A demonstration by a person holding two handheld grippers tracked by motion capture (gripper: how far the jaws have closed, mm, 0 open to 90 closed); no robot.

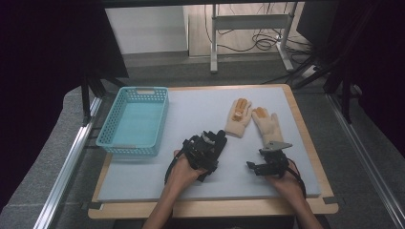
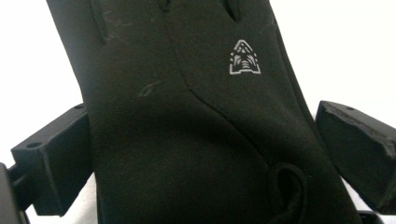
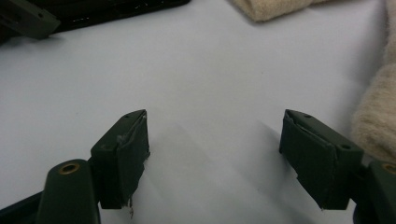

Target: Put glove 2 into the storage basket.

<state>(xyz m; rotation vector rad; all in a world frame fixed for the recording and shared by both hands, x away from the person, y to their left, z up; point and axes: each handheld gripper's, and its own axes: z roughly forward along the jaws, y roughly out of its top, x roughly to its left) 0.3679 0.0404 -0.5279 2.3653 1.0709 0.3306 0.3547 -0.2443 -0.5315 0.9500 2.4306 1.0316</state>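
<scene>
My left gripper (image 1: 217,139) has its fingers (image 2: 51,168) spread on either side of a black glove (image 2: 196,121) lying flat on the desk (image 1: 200,102), ready to pinch it, likely for the blue basket (image 1: 133,119). The glove bears a small white arrowhead logo (image 2: 244,57), no readable writing. My right gripper (image 1: 251,167) waits beside two cream gloves (image 1: 253,121), fingers (image 3: 122,156) spread, holding nothing.

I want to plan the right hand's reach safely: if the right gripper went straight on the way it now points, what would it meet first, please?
The right gripper, jaws wide open, has bare white mat directly ahead. Farther along that line lies the left gripper, probably the first contact, though depth is unclear. The beige gloves sit off to one side.
</scene>
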